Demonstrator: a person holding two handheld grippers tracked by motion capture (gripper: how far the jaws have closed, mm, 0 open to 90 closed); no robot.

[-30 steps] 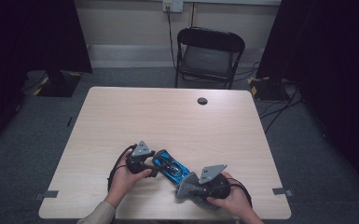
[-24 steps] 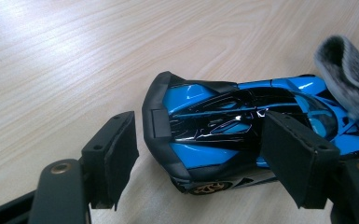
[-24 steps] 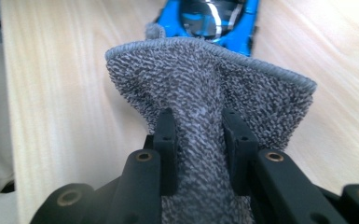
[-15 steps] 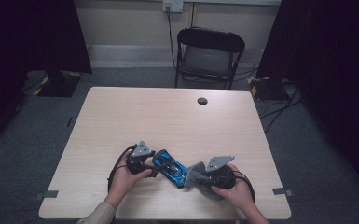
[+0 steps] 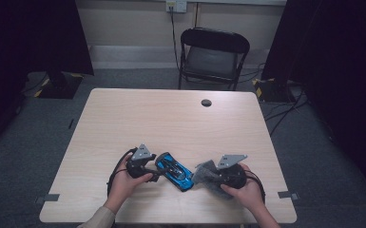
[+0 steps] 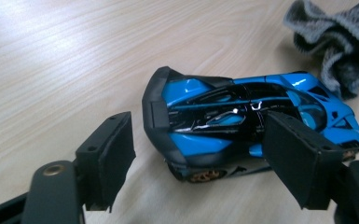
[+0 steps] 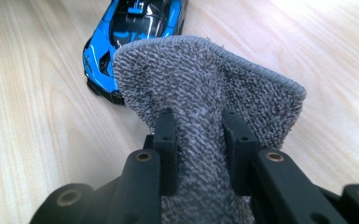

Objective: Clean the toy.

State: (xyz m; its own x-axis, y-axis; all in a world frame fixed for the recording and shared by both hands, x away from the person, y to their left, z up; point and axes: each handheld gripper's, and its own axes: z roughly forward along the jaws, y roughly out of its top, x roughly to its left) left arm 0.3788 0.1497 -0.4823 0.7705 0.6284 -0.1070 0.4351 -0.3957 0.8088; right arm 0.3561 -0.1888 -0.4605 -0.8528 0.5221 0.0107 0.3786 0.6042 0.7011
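- My left gripper (image 6: 200, 154) sits at the near side of the table (image 5: 123, 118), with the back end of the blue toy car (image 6: 247, 126) between its jaws.
- Those jaws have just been opening wider. The left pad is clear of the car, and the right pad looks just beside it, so I am not squeezing it.
- My right gripper (image 7: 198, 140) is pinched tight on a grey fuzzy cloth (image 7: 205, 79).
- The cloth sticks out past the jaws, and its far edge is at the car's nose.
- From above, the car (image 5: 173, 172) lies on the table between my two grippers, near the front edge.
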